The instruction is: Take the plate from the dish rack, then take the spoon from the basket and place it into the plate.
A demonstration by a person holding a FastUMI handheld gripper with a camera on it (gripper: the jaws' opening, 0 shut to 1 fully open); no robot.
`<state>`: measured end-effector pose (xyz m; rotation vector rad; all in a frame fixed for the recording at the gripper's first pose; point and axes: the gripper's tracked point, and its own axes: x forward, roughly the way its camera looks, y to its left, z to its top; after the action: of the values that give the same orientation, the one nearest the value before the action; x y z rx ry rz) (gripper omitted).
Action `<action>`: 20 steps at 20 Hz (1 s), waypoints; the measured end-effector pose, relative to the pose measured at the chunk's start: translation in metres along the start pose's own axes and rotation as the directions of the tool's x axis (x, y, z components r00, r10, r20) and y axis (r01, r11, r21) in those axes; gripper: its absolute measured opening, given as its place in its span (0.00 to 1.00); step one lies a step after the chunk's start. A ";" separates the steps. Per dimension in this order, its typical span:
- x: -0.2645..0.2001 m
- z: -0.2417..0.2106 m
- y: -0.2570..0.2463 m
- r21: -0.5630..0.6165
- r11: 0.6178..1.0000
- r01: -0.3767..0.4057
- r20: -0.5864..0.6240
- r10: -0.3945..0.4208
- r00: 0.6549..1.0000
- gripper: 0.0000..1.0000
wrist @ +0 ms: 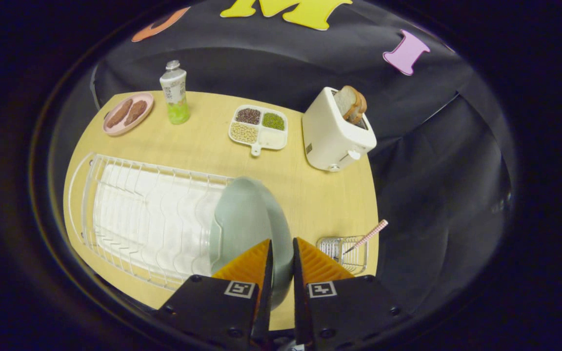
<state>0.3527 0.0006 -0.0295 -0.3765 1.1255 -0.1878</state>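
The first step is in hand: the gripper has its two orange fingers drawn close together on the near rim of the pale green plate, one finger on each face, so it pinches the plate edge-on. The plate stands upright at the right end of the white wire dish rack, tilted a little toward 11 o'clock, and whether it is already clear of the rack's wires I cannot tell.

By my judgement the next move is to carry the plate out of the rack and lay it flat on bare counter, toward 1 o'clock from the fingers. Only then can the gripper let go and reach for the spoon, whose pink checked handle sticks out of the small wire basket just beside the right finger, at about 3 o'clock.

Farther off, the white toaster holding bread stands at 1 o'clock, the divided tray of beans at 12, and the bottle and pink dish at 10 to 11. The basket sits close to the setting-down spot, and a swinging plate could knock it or the spoon handle.
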 end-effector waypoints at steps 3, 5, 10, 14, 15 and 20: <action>-0.006 0.003 0.008 0.005 0.999 0.054 0.006 -0.054 0.999 0.20; -0.013 0.006 0.012 0.013 0.995 0.101 0.010 -0.101 0.995 0.17; -0.022 0.009 0.019 0.039 0.980 0.193 0.021 -0.194 0.981 0.16; -0.028 0.007 0.025 0.023 0.970 0.243 0.028 -0.243 0.970 0.16; -0.031 0.007 0.026 0.018 0.966 0.258 0.035 -0.258 0.965 0.17; -0.057 0.010 0.012 0.026 0.922 0.387 0.110 -0.387 0.915 0.16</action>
<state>0.3373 0.0328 0.0176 -0.5991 0.9289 -0.5124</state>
